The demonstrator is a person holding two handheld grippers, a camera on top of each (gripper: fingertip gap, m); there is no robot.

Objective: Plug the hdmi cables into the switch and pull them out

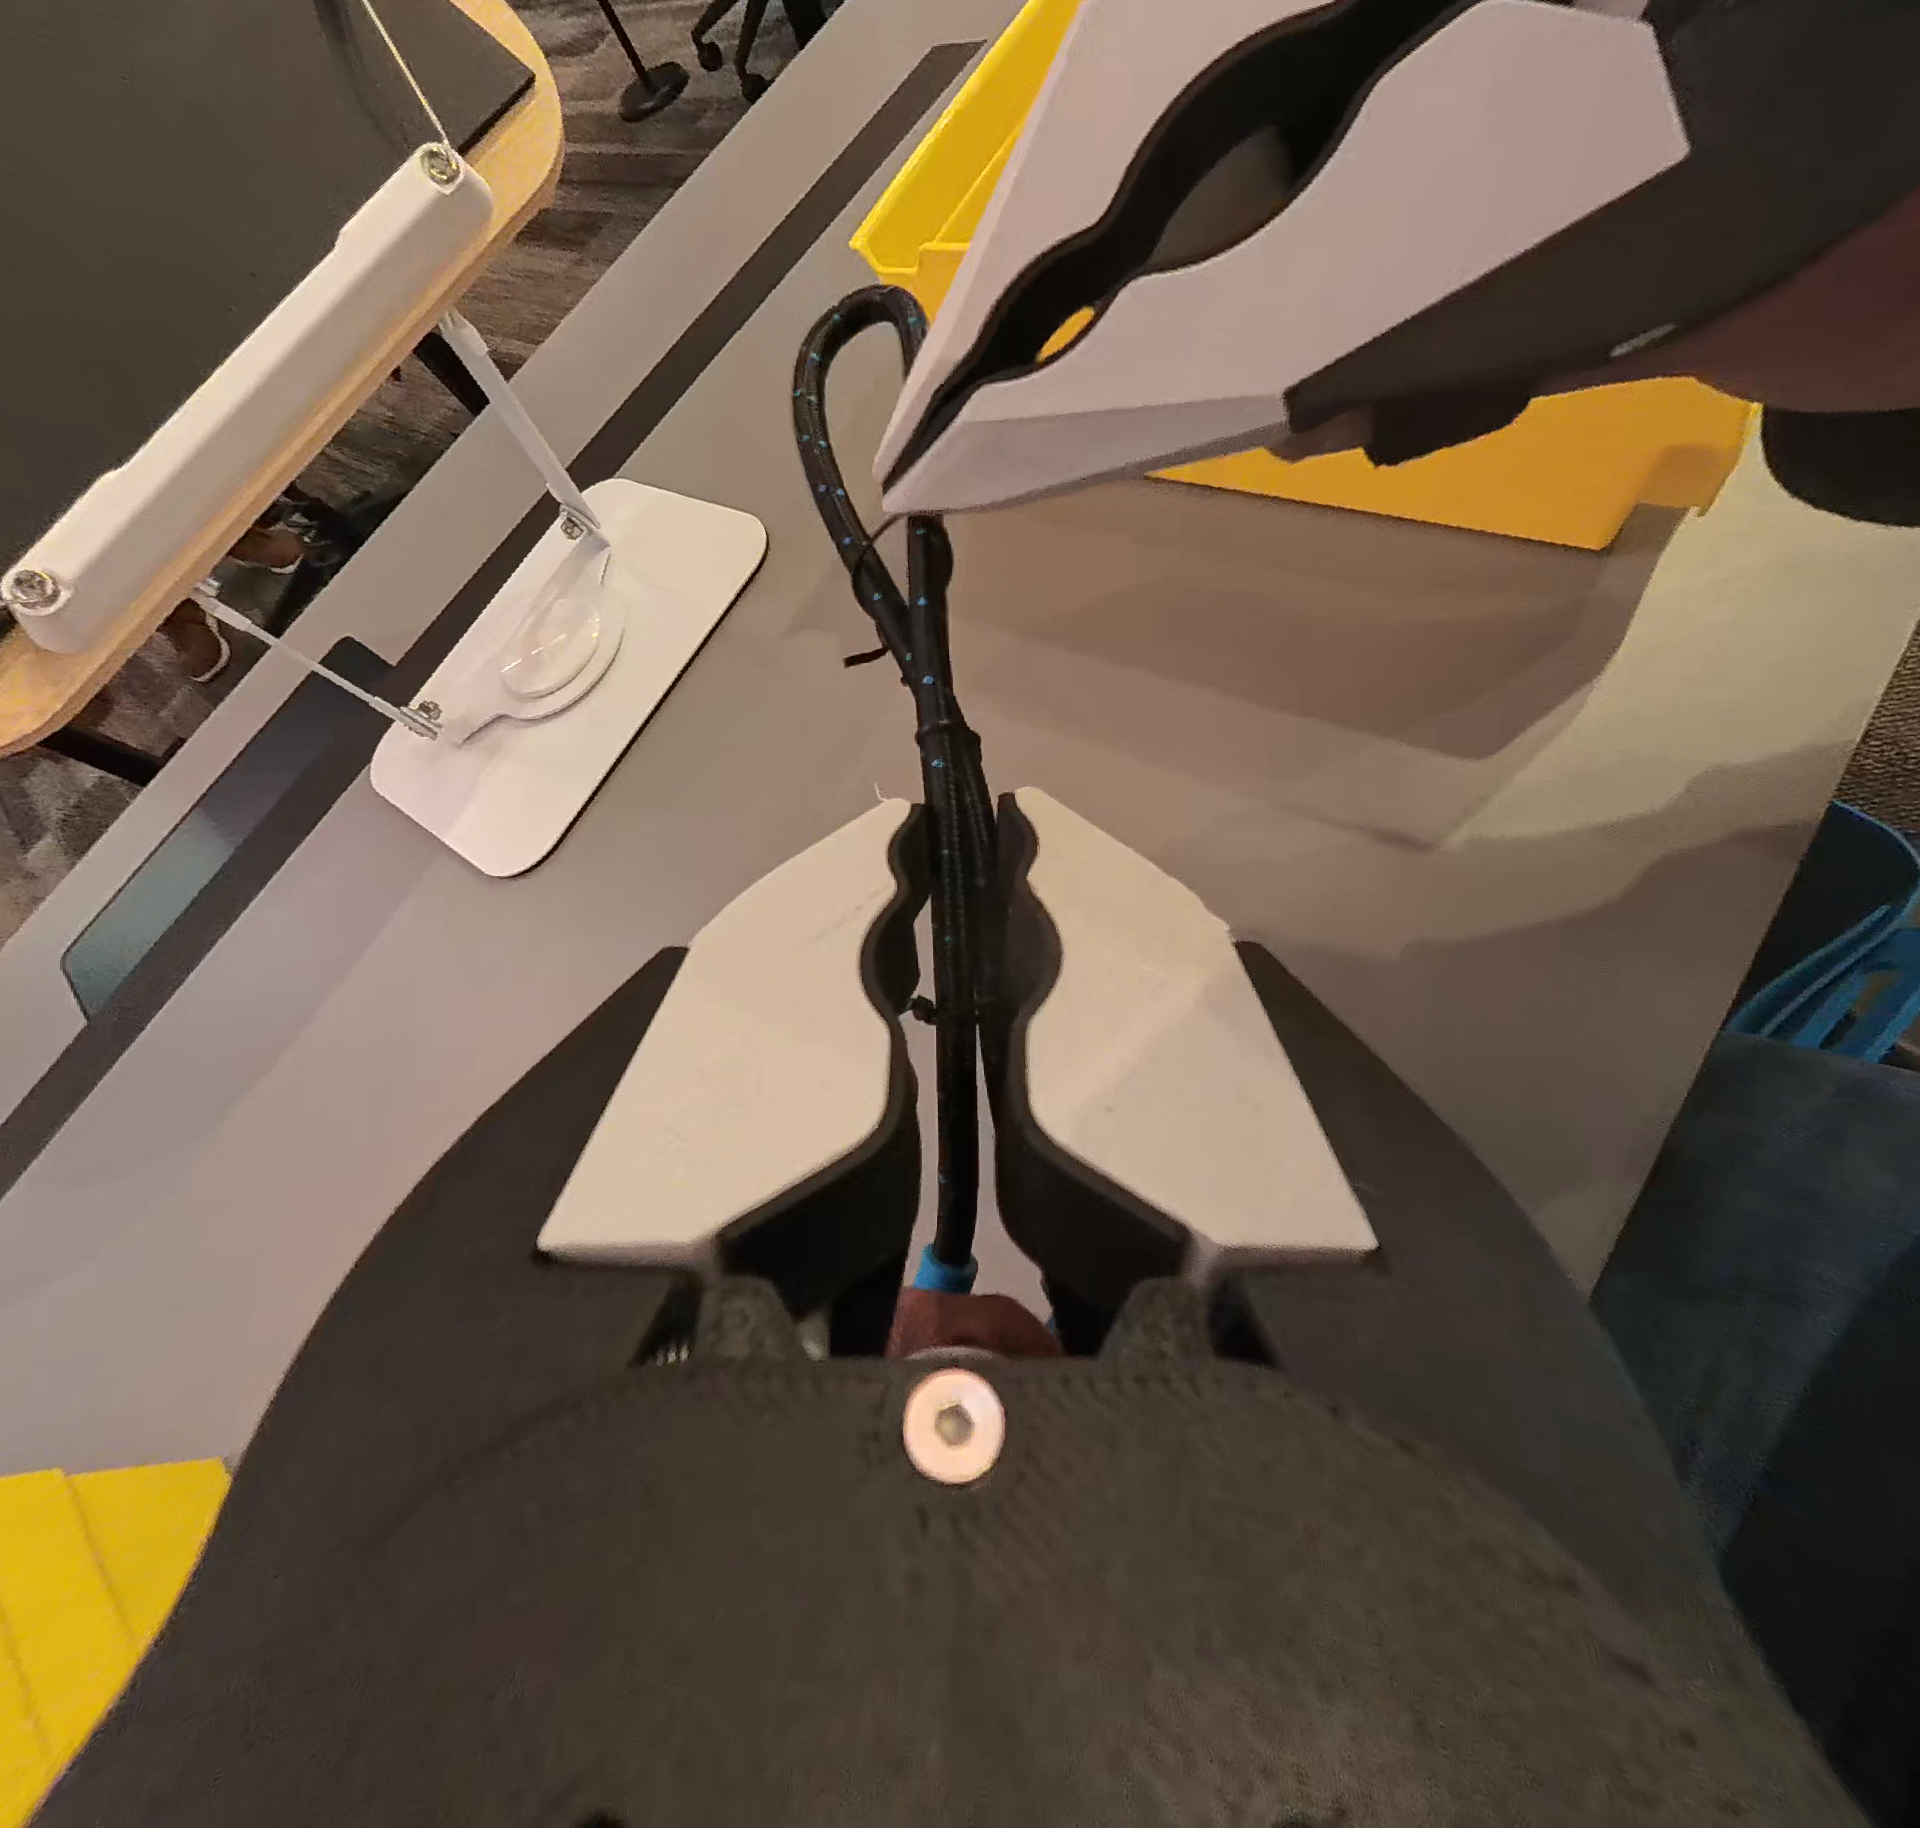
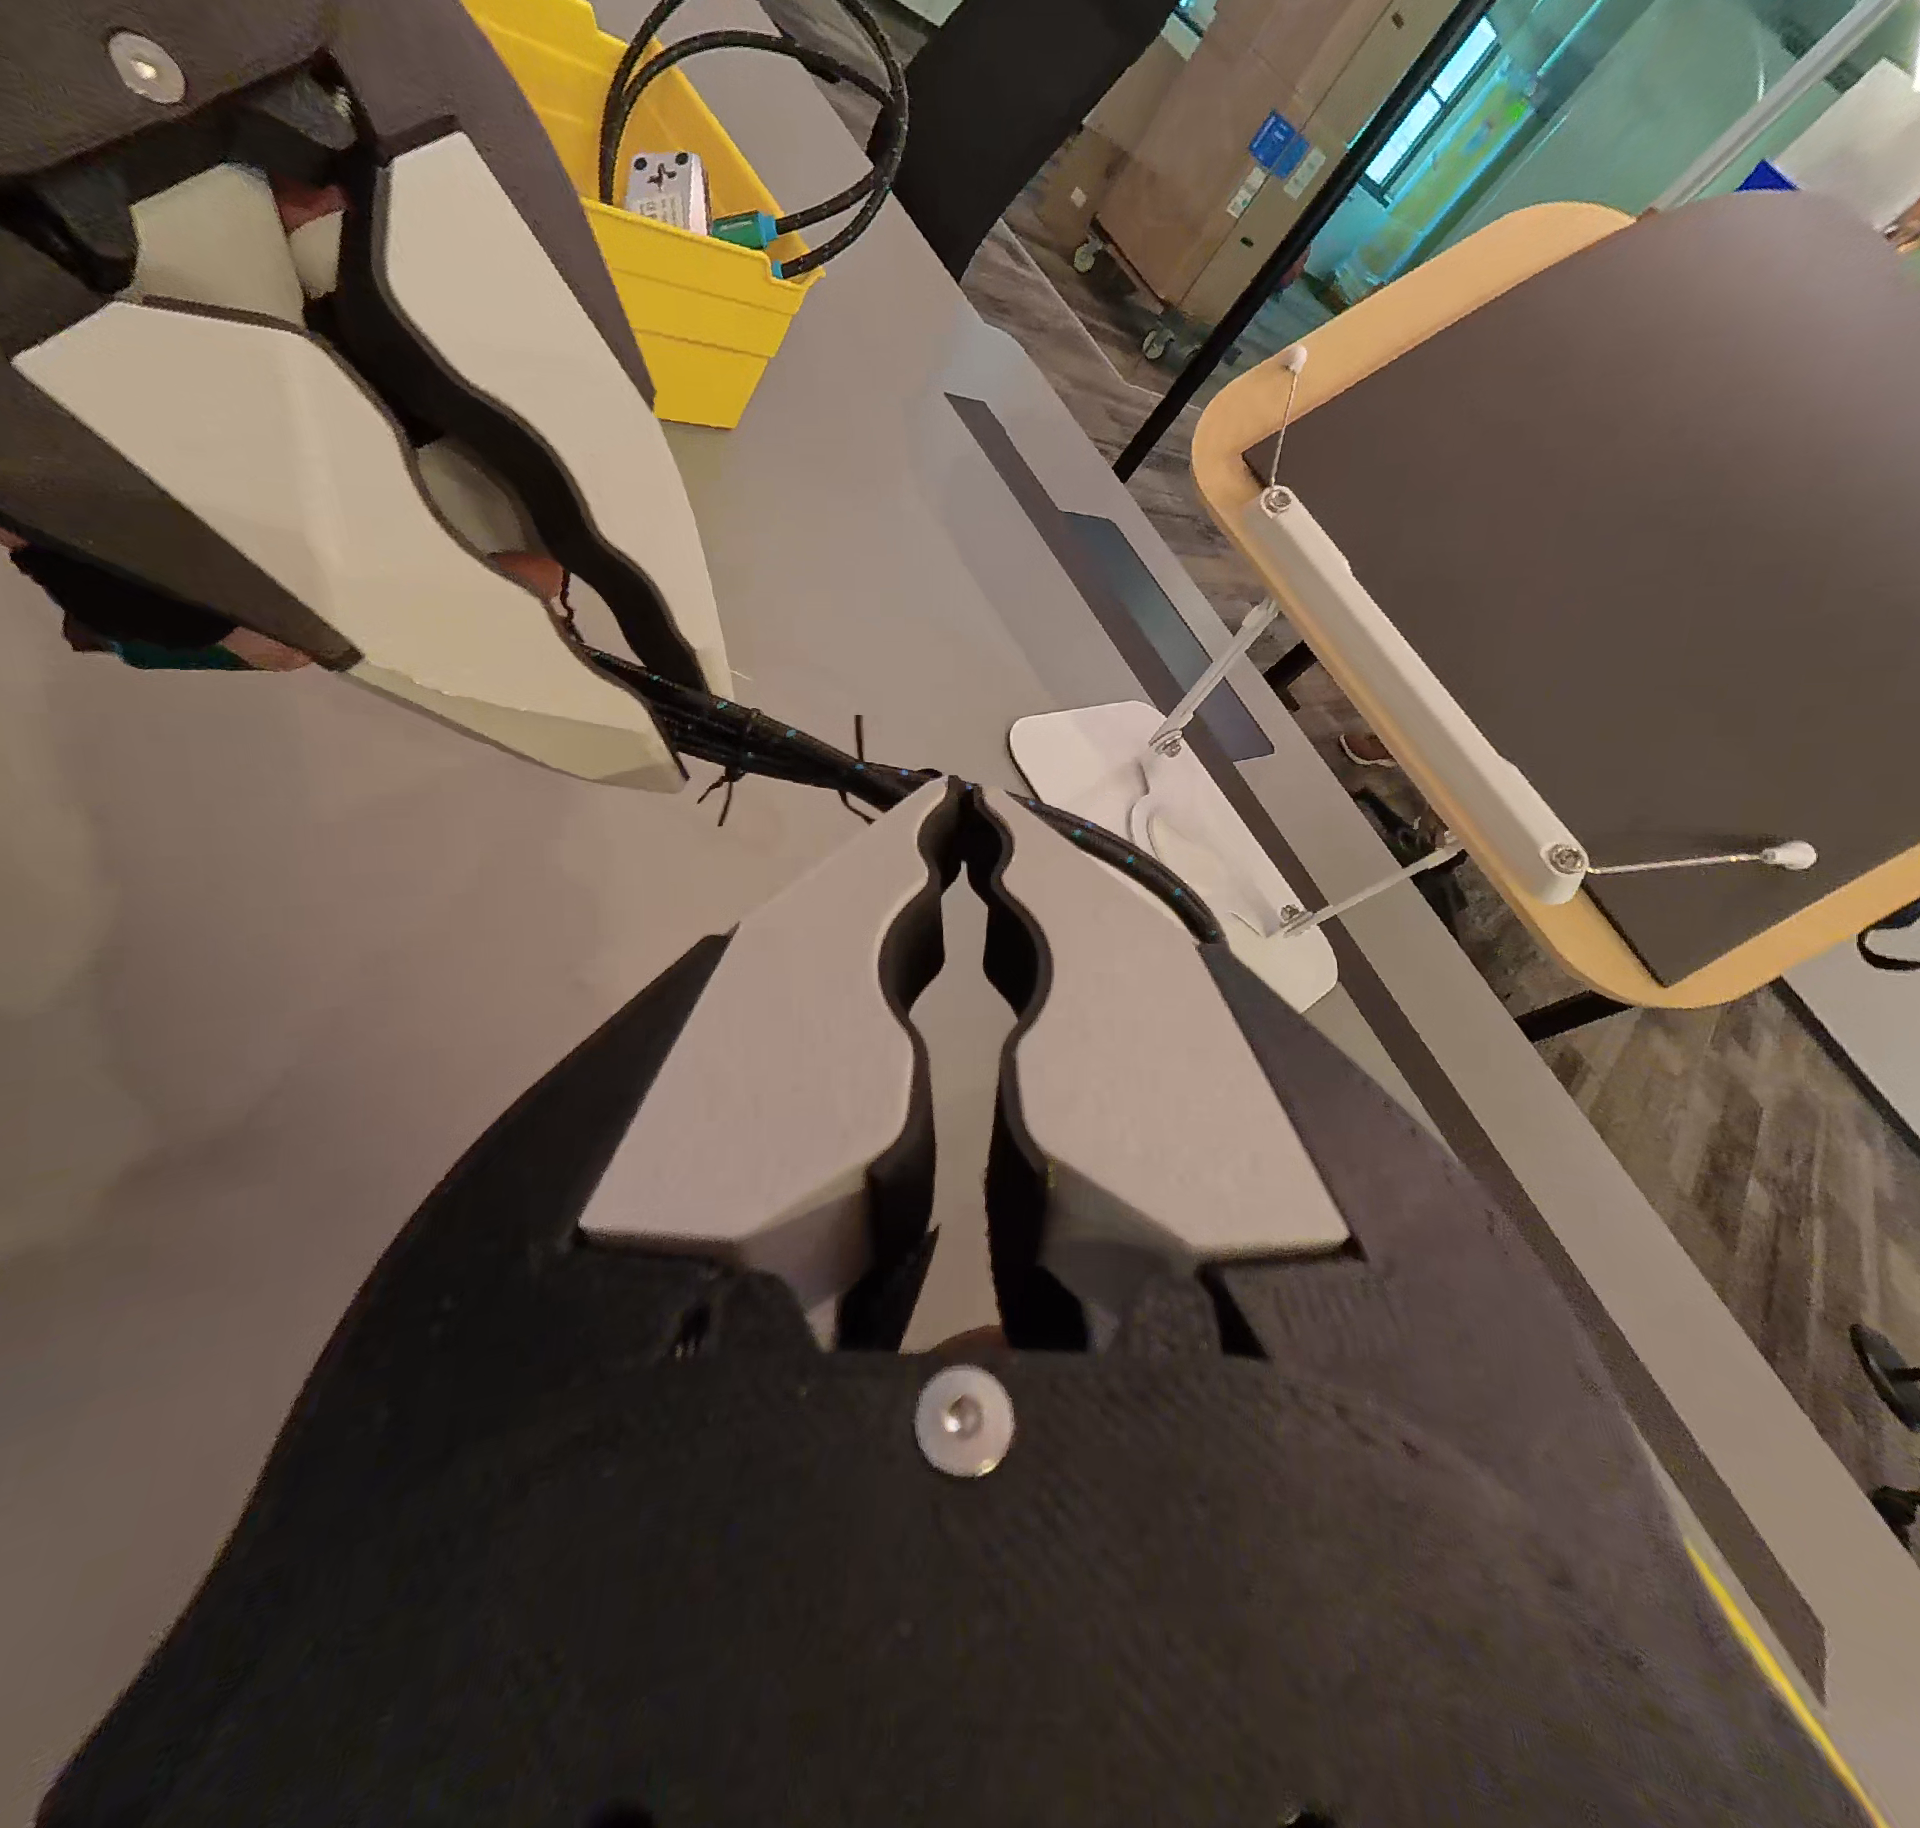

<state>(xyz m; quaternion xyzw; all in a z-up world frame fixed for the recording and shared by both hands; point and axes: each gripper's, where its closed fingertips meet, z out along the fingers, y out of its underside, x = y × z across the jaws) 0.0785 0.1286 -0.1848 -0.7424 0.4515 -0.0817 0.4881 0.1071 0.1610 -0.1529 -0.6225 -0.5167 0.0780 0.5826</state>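
1. Above the grey table (image 1: pixel 1195 635), both grippers are working on one black braided cable (image 1: pixel 940 729) with blue flecks, folded into a bundle and tied with thin black ties.
2. The left gripper (image 1: pixel 958 812) is pinching the doubled cable along its length, its white fingers (image 1: pixel 790 1030) pressed against the strands on both sides.
3. A blue plug end (image 1: pixel 943 1274) of the cable is sitting deep between those fingers, close to the gripper's body.
4. Past the left fingertips, the cable is rising and curling into a loop (image 1: pixel 831 396) in front of a yellow bin (image 1: pixel 935 220).
5. The right gripper (image 2: pixel 961 791) is nipping the cable at its very fingertips, jaws squeezed nearly together with only the strand between them.
6. From the right wrist view, the cable is stretching from the left gripper (image 2: pixel 675 739) to the right fingertips, then bending away behind the right finger (image 2: pixel 1122 1051).
7. Near the table's far edge, the yellow bin (image 2: pixel 707 324) is holding a small white-and-grey box (image 2: pixel 665 189), a green plug (image 2: pixel 743 230) and more looped black cable (image 2: pixel 873 116).
8. A white flat stand base (image 1: pixel 582 666) is resting on the table beside a dark strip along the edge, with thin rods joining it to a white bar (image 1: pixel 260 386).
9. Whether the box in the bin is the switch is not clear.
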